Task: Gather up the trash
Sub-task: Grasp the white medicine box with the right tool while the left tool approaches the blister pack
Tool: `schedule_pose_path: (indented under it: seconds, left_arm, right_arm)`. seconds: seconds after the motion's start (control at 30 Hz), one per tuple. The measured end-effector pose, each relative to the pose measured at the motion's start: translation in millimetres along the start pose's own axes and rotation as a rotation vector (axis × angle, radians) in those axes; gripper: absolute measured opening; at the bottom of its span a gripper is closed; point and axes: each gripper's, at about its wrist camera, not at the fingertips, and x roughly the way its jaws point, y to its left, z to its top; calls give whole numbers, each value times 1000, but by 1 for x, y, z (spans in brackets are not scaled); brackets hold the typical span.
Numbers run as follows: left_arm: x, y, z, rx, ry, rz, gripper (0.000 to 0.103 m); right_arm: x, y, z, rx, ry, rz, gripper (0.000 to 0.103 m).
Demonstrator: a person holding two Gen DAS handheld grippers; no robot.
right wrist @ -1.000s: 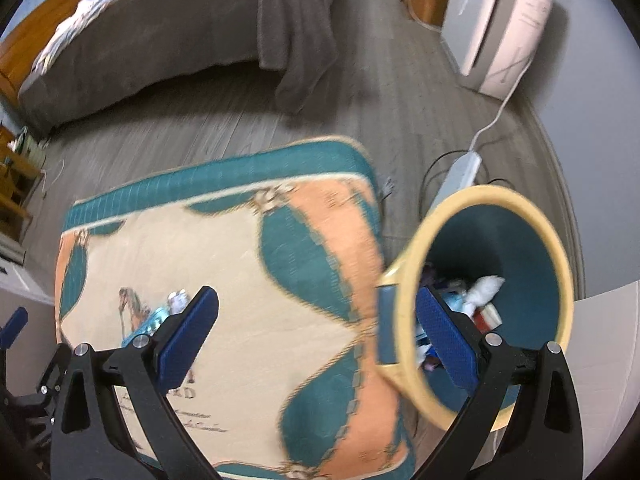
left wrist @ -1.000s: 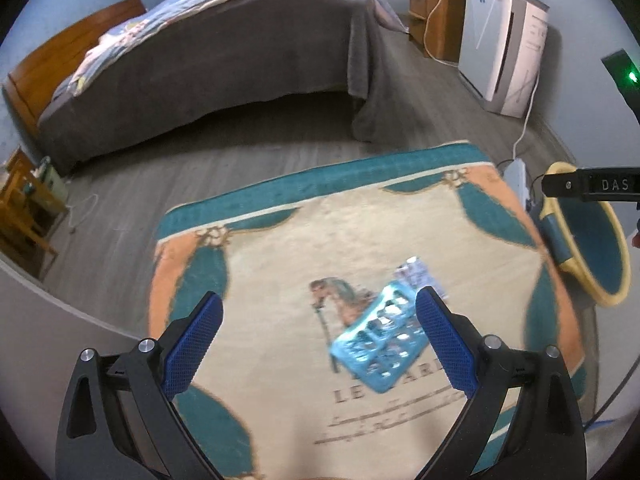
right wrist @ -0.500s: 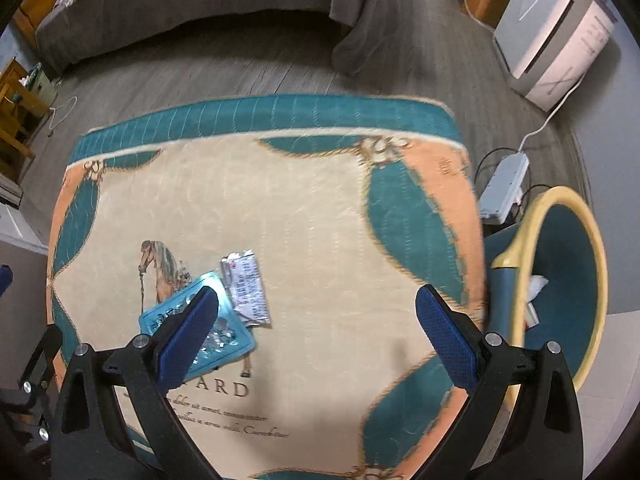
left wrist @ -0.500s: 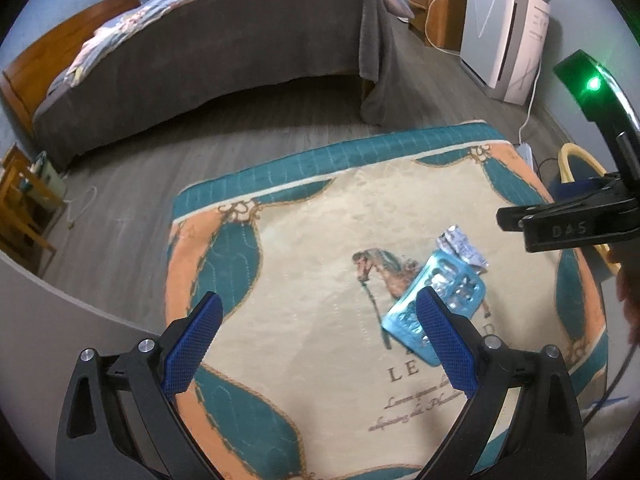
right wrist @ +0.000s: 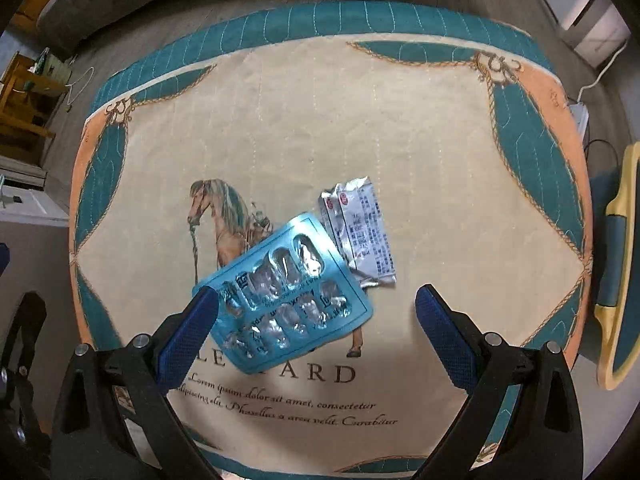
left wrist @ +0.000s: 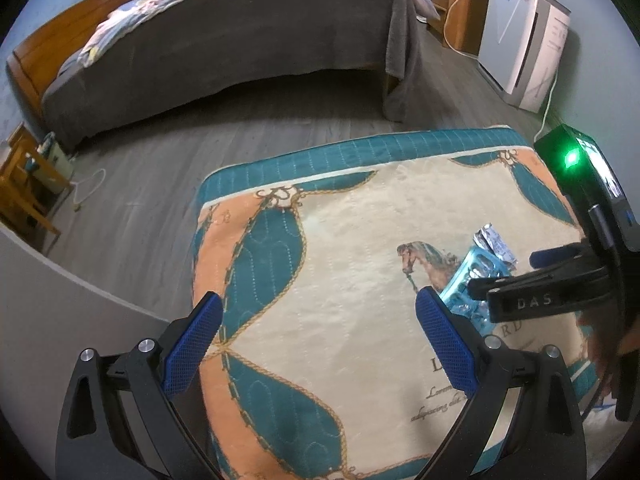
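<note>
A blue empty blister pack [right wrist: 286, 298] lies on the cloth-covered table [right wrist: 400, 120], partly over a silver foil sachet [right wrist: 362, 232]. My right gripper [right wrist: 316, 332] hovers just above them, open, with the pack near its left finger. In the left wrist view the blister pack [left wrist: 466, 280] and the sachet [left wrist: 494, 242] sit at the right, partly hidden by the right gripper's body. My left gripper [left wrist: 318, 344] is open over bare cloth, left of the trash. The yellow-rimmed teal bin [right wrist: 618, 264] stands off the table's right edge.
A grey-covered bed [left wrist: 240, 36] fills the far side, across grey wood floor. A white appliance [left wrist: 524, 40] and wooden cabinet [left wrist: 456, 16] stand at the back right. A small wooden table [left wrist: 24, 192] and a cable lie at the left. A power strip [right wrist: 580, 118] lies by the bin.
My right gripper swung left from over the bin to above the blister pack and sachet, coming closer. The left gripper shifted left, so the trash now sits at its right.
</note>
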Motion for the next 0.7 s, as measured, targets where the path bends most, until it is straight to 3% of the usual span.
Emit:
schedule_pose_path:
  seconds: [0.1, 0.17, 0.23, 0.3, 0.57, 0.6, 0.63, 0.7]
  left_arm:
    - [2, -4, -3, 11, 16, 1, 96]
    - [4, -9, -4, 31, 22, -2, 96]
    - [6, -14, -5, 58, 22, 1, 96]
    - [7, -19, -5, 78, 25, 4, 96]
    - [21, -40, -11, 144, 55, 5, 96]
    - [23, -44, -12, 154, 60, 5, 96]
    - [26, -47, -13, 165, 66, 3, 96]
    - [30, -54, -14, 181, 73, -5, 96]
  right_arm:
    - [-12, -4, 7, -5, -83, -45, 96]
    - [-18, -14, 10, 37, -119, -58, 86]
    - [-17, -22, 13, 63, -115, -54, 59]
    - [-10, -26, 14, 69, -92, -66, 51]
    - [10, -26, 16, 29, -55, -41, 47]
    - [10, -24, 16, 14, -60, -50, 44]
    - [10, -24, 17, 6, -60, -59, 30]
    - [9, -24, 19, 0, -55, -60, 23]
